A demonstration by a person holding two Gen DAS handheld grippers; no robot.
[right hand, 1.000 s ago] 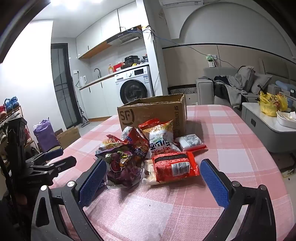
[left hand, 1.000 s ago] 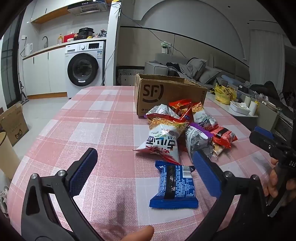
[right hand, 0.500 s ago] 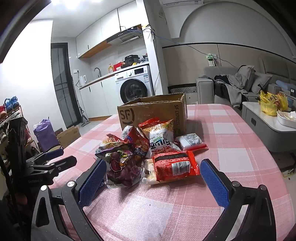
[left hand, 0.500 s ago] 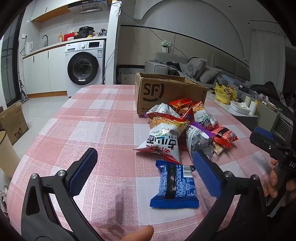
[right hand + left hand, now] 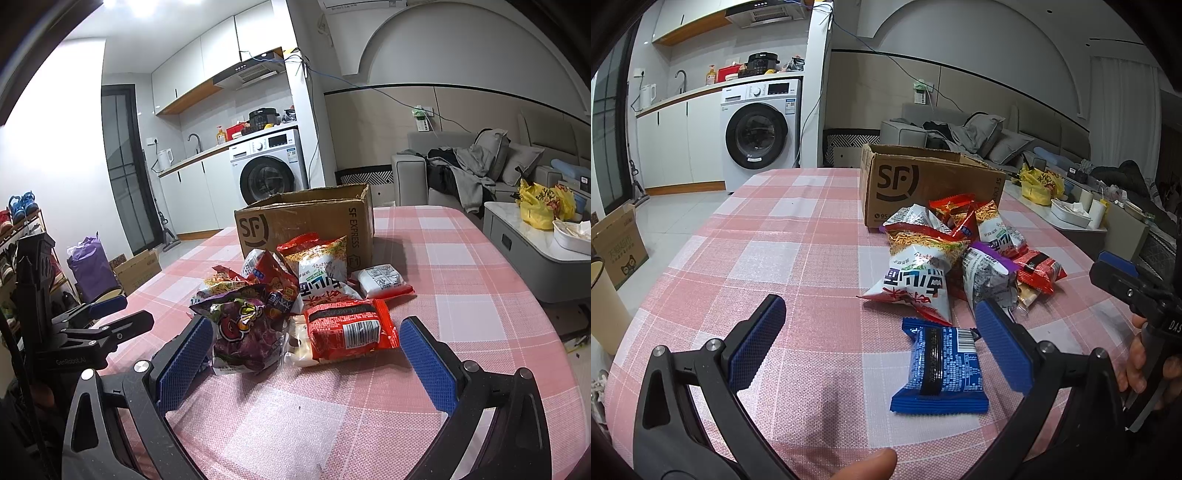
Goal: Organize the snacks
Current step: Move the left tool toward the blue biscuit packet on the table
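**Snack pile before an open carton, both tools unloaded**

Left gripper (image 5: 879, 339): fingers spread wide, empty, poised low over the checked counter (image 5: 783, 236). Blue wafer packet (image 5: 942, 369) flat, seam side up, between the finger lines but nearer the right-hand pad, touched by neither; long axis running away from the camera toward the pile, barcode end at the far side. Probable reason for the pose: alignment for a pinch across the packet's short width.

Right gripper (image 5: 306, 354): fingers likewise wide apart, nothing clamped. Red noodle packet (image 5: 349, 330) just ahead between them, lying flat, long axis crosswise to the fingers, barcode facing up. Purple crisp bag (image 5: 243, 328) just inside the left-hand pad, crumpled, leaning on the heap; contact not determinable.

Remaining snacks heaped near the SF Express cardboard box (image 5: 306, 225), flaps open upward; likely destination, hence the heap close beside its front wall. White noodle bag (image 5: 916, 280) pointing toward the blue packet.
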